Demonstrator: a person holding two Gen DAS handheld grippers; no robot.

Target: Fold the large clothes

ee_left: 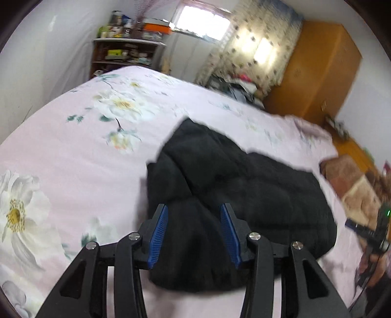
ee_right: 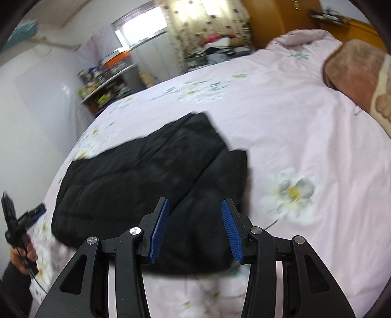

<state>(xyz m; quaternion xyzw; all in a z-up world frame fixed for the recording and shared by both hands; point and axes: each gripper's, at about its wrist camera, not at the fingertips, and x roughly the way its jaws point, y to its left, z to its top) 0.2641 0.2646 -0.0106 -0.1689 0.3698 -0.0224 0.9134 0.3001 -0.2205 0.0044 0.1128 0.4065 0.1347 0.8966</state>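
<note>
A black quilted jacket (ee_left: pixel 239 190) lies folded into a thick bundle on a pink flowered bedsheet (ee_left: pixel 73 151). My left gripper (ee_left: pixel 194 212) is open above the jacket's near left end, blue pads apart, holding nothing. In the right wrist view the same jacket (ee_right: pixel 146 176) lies across the sheet (ee_right: pixel 293 127). My right gripper (ee_right: pixel 195 208) is open over its near right end and empty. Each view shows the other hand-held gripper at its edge: the right one (ee_left: pixel 376 232), the left one (ee_right: pixel 17 225).
A brown blanket (ee_right: pixel 356 71) lies at the head of the bed. A cluttered shelf (ee_left: pixel 127 53) stands by the far wall beside a window (ee_left: pixel 202 22). An orange wardrobe (ee_left: pixel 317 71) and a curtain (ee_left: pixel 256 49) are behind the bed.
</note>
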